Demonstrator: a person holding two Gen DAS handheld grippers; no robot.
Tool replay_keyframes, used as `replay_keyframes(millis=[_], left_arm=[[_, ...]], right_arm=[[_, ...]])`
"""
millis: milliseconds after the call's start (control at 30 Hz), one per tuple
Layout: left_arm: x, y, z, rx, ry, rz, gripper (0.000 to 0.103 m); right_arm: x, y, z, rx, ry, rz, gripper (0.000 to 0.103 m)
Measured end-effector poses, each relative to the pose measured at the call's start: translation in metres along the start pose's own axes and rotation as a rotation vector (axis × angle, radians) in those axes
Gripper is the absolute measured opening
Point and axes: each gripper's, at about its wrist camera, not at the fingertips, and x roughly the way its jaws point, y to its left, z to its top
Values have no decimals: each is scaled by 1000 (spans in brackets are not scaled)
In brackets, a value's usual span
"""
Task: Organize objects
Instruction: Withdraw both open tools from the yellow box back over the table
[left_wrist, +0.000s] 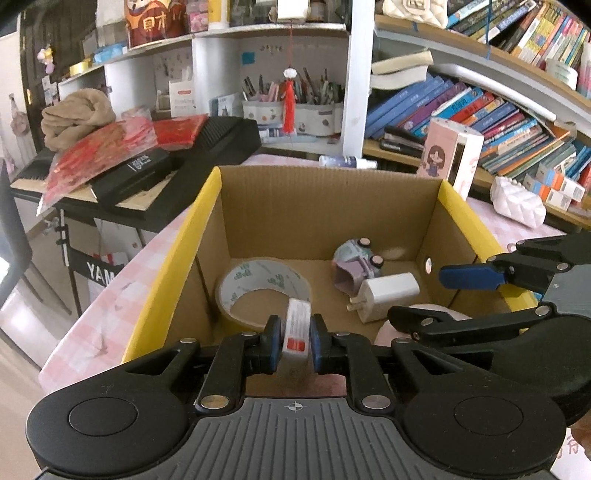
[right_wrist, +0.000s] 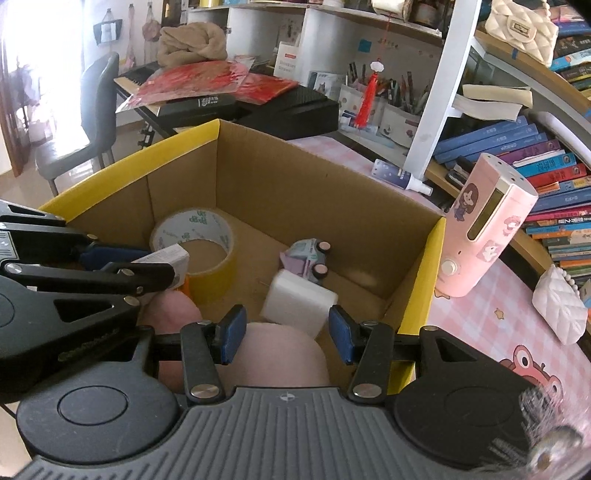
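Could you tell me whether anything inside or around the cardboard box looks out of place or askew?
Mostly no. Inside the cardboard box, the toy car lies tipped on its side, wheels facing sideways, against the white charger. The tape roll sits flat. Outside, a spray bottle lies toppled on the table. Nothing looks spilled or damaged.

A: The box (left_wrist: 325, 206) is raw corrugated cardboard, matt brown inside, with smooth yellow facing on its rims.

B: And the tape roll (left_wrist: 258, 284)?

A: Glossy yellowish film, with a printed white paper core. The charger (left_wrist: 388, 295) beside it is smooth white plastic.

B: The left tool (left_wrist: 293, 341)?

A: Matt black plastic arms, shiny metal rivets, blue rubbery pads (left_wrist: 271, 343) around a small printed-paper carton (left_wrist: 295, 332).

B: The tabletop (right_wrist: 498, 332)?

A: Pink checked cloth, slightly glossy.
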Motion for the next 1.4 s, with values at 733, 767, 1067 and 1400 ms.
replay_keyframes(millis=[733, 767, 1067, 1400], left_arm=[[-90, 9, -34, -19, -175, 29, 75], [-92, 10, -38, -21, -171, 32, 75], [-115, 20, -71, -26, -125, 43, 82], [-137, 23, -104, 23, -68, 49, 85]], right_arm=[[-103, 7, -44, 197, -207, -212, 59], [-106, 8, -48, 209, -205, -220, 60], [-128, 34, -83, 307, -147, -274, 69], [-145, 69, -116, 347, -70, -304, 80]])
